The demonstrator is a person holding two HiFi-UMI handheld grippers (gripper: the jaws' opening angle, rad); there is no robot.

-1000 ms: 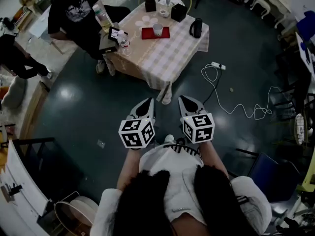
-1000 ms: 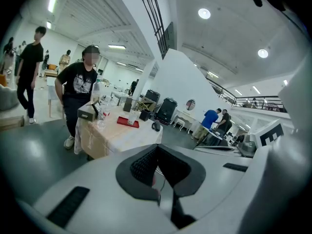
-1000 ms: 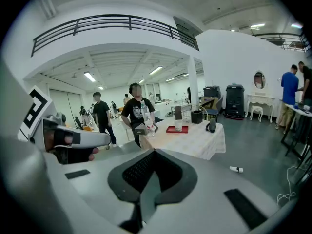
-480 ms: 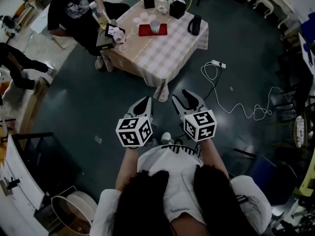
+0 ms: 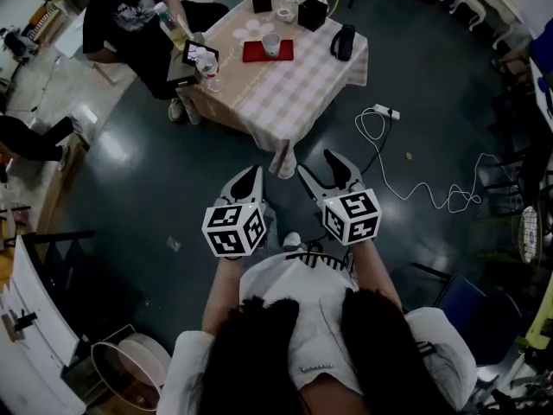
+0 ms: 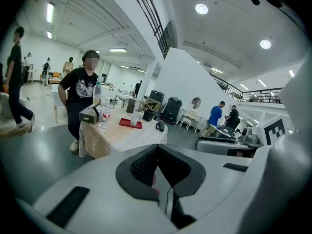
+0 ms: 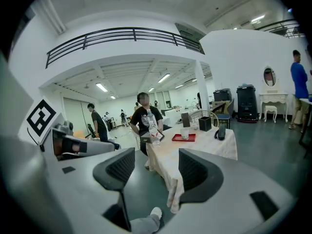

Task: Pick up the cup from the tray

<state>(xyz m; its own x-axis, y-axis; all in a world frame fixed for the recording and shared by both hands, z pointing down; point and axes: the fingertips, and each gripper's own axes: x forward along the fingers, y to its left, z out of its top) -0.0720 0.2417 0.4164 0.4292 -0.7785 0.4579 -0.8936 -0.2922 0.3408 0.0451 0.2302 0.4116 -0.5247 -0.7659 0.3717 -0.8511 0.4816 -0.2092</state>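
Observation:
A pale cup [image 5: 271, 43] stands on a red tray [image 5: 257, 53] on the checked table [image 5: 285, 93], far ahead of both grippers. The left gripper view also shows the cup [image 6: 135, 119] and tray [image 6: 130, 125]; in the right gripper view the cup [image 7: 184, 132] sits on the tray [image 7: 190, 138]. My left gripper [image 5: 253, 175] is held over the dark floor, its jaws shut with nothing in them [image 6: 158, 152]. My right gripper [image 5: 318, 168] is beside it; its jaws have just been opening and stand open with nothing between them [image 7: 156, 172].
A person in a black T-shirt [image 5: 130, 15] sits at the table's left side. On the table are a black jug [image 5: 343, 43], a water bottle [image 5: 173, 24], a glass [image 5: 210, 74] and black boxes [image 5: 311, 12]. A power strip [image 5: 384, 113] with a white cable lies on the floor.
The right gripper's jaws went from shut to open. Both grippers edged slightly toward the table. A passer-by at the left edge walked on.

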